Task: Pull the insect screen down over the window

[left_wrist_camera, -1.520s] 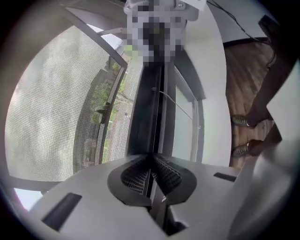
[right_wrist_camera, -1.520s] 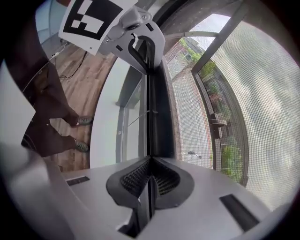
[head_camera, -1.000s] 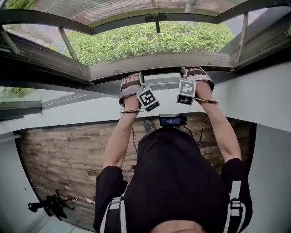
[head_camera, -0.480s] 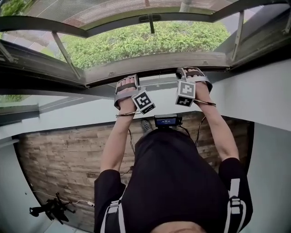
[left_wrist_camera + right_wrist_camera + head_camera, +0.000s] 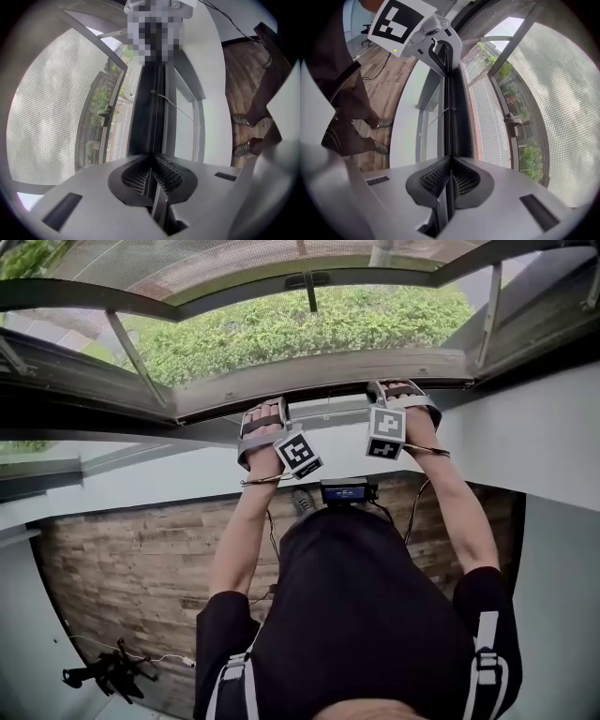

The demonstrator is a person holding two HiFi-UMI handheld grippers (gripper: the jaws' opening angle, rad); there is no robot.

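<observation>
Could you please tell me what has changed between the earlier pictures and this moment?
Nothing has visibly changed. The left gripper and the right gripper stay with their jaws shut on the thin edge of the screen's pull bar. The bar sits at about the same place in the window as before. Only the head view has shifted a little.

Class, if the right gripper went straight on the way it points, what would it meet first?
The screen's dark bar: the right gripper is shut on its thin edge, so it would press into the bar at once. Beyond that, depth is unclear.
</observation>
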